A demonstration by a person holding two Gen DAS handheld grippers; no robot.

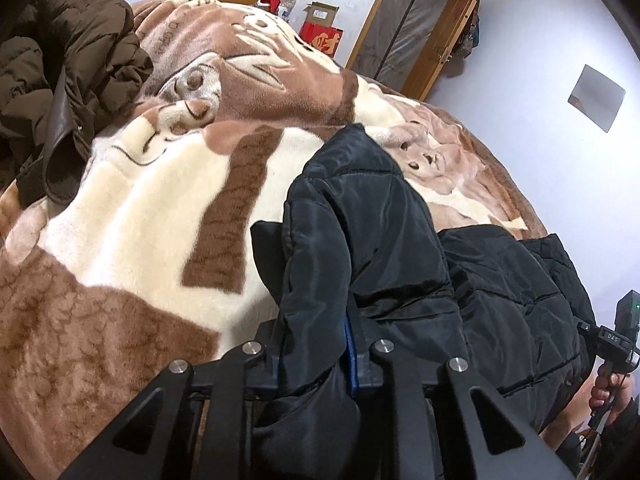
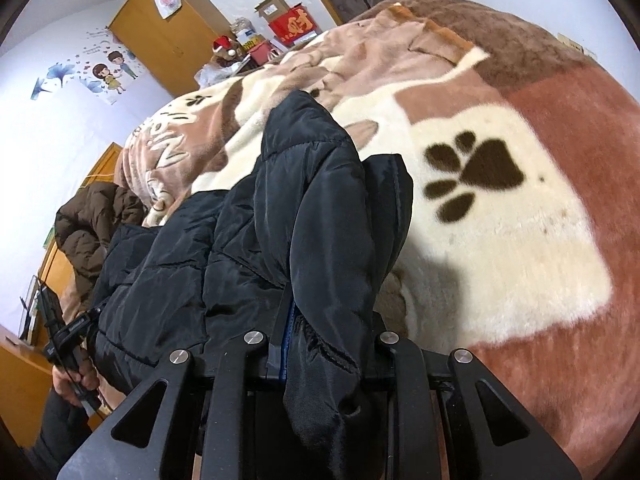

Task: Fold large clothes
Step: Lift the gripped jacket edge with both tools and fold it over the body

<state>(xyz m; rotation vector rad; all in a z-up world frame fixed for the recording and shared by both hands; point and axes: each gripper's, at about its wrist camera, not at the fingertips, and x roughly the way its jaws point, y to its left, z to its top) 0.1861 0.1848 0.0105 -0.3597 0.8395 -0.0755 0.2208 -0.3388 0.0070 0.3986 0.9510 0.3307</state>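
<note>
A black padded jacket [image 1: 500, 280] lies on a bed covered by a brown and cream plush blanket [image 1: 140, 208]. My left gripper [image 1: 316, 280] is shut on a fold of the black jacket and holds it up off the blanket. My right gripper [image 2: 328, 264] is shut on another fold of the same black jacket [image 2: 168, 280], also lifted. The jacket's body hangs between the two grippers. Fabric hides most of the fingers in both views.
A brown puffer jacket [image 1: 68, 72] lies bunched at the far side of the bed, also in the right wrist view [image 2: 92, 220]. Beyond the bed are a wooden wardrobe [image 2: 168, 28], a red box [image 1: 322, 38], clutter and an open door [image 1: 440, 36].
</note>
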